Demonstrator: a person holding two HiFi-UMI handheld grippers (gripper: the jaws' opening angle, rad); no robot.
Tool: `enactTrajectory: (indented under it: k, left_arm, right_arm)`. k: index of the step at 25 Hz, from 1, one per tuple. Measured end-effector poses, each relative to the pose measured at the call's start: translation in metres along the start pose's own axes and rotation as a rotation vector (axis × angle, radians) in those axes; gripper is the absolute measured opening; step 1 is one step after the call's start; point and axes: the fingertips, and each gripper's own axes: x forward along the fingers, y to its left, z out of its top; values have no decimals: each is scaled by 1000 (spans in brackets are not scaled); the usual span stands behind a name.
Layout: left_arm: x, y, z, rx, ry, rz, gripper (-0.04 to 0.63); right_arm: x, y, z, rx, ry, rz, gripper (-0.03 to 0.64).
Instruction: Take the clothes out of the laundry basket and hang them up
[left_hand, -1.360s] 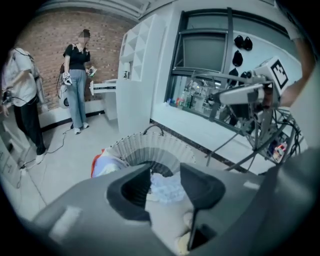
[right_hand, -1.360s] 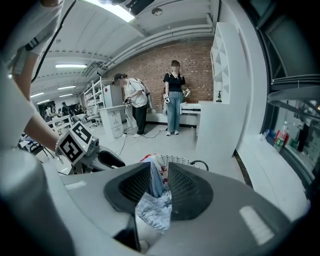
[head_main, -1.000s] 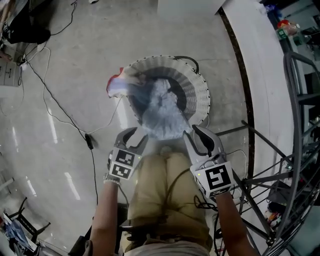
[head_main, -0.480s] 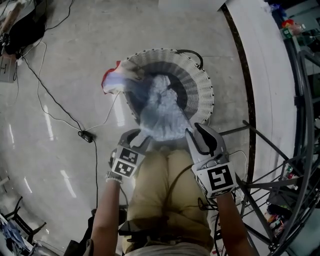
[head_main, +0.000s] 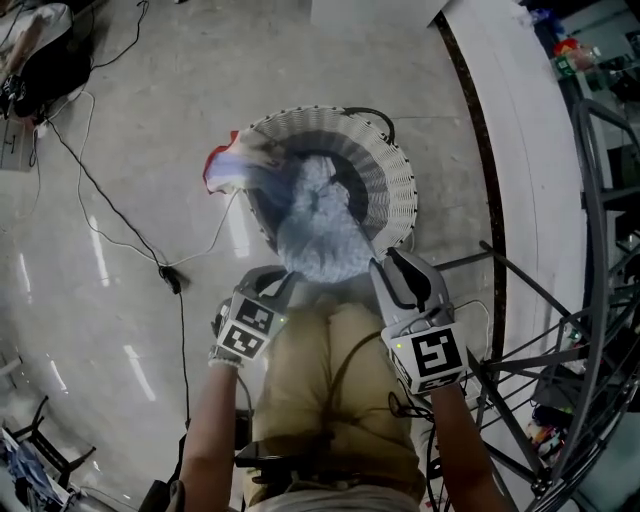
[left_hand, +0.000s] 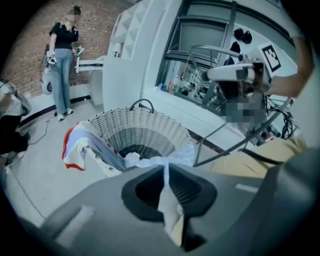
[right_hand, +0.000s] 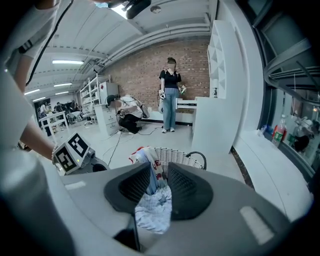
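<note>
Left gripper (head_main: 281, 284) fingers (left_hand: 192, 187) have just closed on the pale garment (head_main: 318, 225), right gripper (head_main: 391, 264) fingers (right_hand: 187, 190) likewise clamped on it, apparently to lift it spread from the laundry basket (head_main: 397, 168).

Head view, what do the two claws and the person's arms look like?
Both the left claw and right claw are grey moulded shells with dark ribbed pads. Each carries a white cube printed with black square markers; the right cube shows a small green light. No sleeves reach the forearms; trousers are tan.
</note>
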Motion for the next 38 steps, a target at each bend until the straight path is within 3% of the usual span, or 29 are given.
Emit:
enactTrajectory:
  k: [12, 23, 38]
  left_arm:
    - [-66, -34, 109, 17, -80, -72, 21]
    - [-121, -51, 196, 24, -128, -53, 20]
    - [-182, -92, 311, 163, -234, -6, 18]
  right_arm:
    - [-55, -6, 43, 64, 34, -43, 98]
    - [-105, -4, 85, 102, 14, -48, 97]
    - [-154, -16, 165, 21, -108, -7, 98]
